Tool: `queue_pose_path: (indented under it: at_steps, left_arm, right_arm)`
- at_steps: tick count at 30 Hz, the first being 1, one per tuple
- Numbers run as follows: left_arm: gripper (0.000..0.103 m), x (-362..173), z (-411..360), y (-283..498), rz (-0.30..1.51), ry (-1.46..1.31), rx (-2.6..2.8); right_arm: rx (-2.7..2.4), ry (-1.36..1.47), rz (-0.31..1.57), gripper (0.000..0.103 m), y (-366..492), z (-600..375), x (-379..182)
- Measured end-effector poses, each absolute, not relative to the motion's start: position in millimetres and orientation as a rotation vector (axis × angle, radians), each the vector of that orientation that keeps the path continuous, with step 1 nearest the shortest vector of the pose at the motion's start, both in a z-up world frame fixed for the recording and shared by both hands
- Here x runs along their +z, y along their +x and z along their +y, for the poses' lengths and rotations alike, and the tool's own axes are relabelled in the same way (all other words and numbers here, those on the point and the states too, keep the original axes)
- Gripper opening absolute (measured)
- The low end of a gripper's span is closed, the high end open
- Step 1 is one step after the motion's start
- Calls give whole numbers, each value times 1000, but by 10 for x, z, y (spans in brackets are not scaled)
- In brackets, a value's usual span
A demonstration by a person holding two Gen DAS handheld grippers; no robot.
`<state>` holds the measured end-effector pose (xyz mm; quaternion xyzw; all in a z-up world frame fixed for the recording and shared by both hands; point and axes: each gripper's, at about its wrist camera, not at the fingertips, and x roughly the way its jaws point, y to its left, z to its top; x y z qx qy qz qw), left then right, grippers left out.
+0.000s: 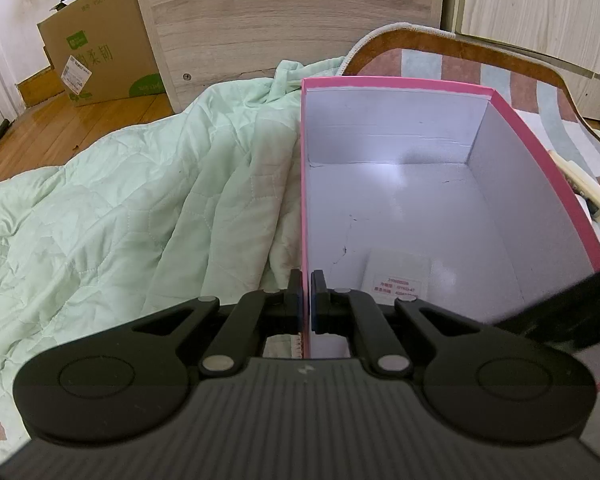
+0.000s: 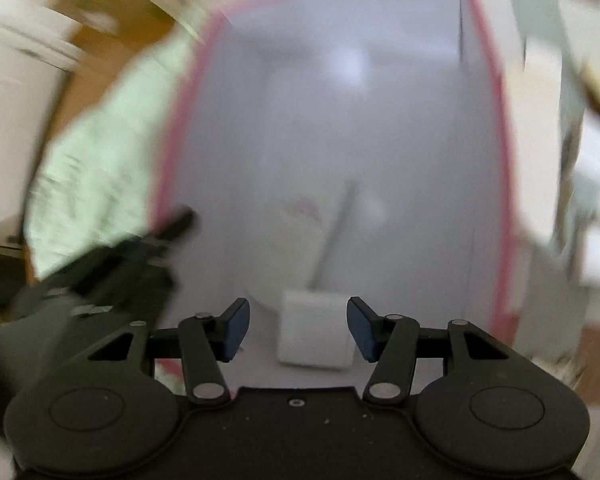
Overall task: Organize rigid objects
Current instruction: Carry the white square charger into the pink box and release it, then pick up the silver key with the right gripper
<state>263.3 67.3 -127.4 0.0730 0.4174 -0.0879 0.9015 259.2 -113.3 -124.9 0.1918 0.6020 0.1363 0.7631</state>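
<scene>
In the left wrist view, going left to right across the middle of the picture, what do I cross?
Wooden floor → green quilt → pink box, whose near left wall the left gripper is shut on → cream-coloured object just outside the box's right wall.

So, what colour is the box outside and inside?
The box is pink outside and white inside; the left wrist view shows it best.

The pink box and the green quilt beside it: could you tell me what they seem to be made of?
Pink box: probably cardboard, matte white inside, judging by creases and cracks in its floor. Green quilt: soft quilted fabric, shown by stitched lines and wrinkles.
</scene>
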Motion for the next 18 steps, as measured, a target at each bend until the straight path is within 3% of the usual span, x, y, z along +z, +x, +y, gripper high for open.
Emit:
queue_pose_path:
  at_steps: [4, 7, 18]
  left_arm:
    - [3, -1266, 675, 2637, 861, 155, -182]
    - [3, -1262, 667, 2642, 860, 161, -178]
    - [5, -1260, 534, 2582, 860, 273, -148]
  right_arm:
    - [310, 281, 1007, 62, 2156, -1530, -762]
    - [241, 171, 829, 64, 1738, -1936, -776]
    - [214, -87, 1061, 63, 1322, -2268, -1692]
